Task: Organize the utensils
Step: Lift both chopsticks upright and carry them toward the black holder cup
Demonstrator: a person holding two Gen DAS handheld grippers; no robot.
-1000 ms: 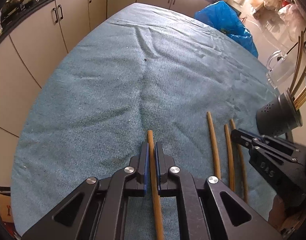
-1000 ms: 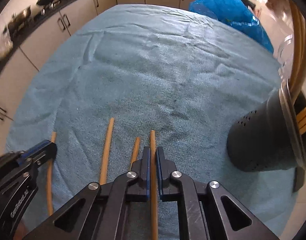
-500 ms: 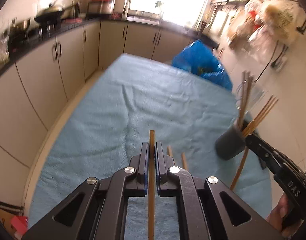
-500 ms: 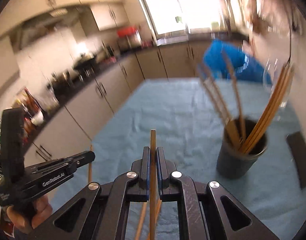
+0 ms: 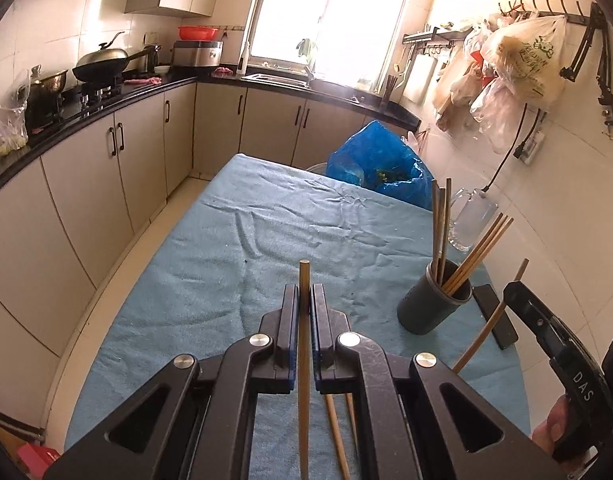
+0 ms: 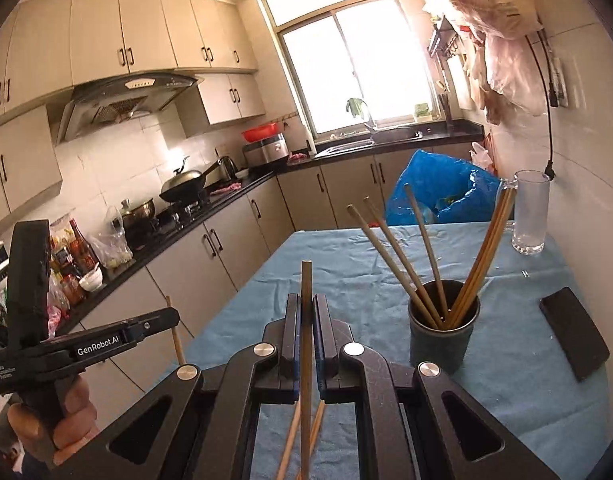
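The left gripper [image 5: 304, 300] and the right gripper [image 6: 306, 312] each pinch one chopstick [image 5: 303, 344], lifted high, probably to drop into the cup [image 6: 443, 326].

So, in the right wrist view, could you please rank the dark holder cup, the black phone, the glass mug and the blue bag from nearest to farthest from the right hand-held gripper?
From the right hand-held gripper:
1. Dark holder cup, just ahead to the right.
2. Black phone, flat on the cloth, further right.
3. Glass mug, far right by the wall.
4. Blue bag, beyond the table's far end.
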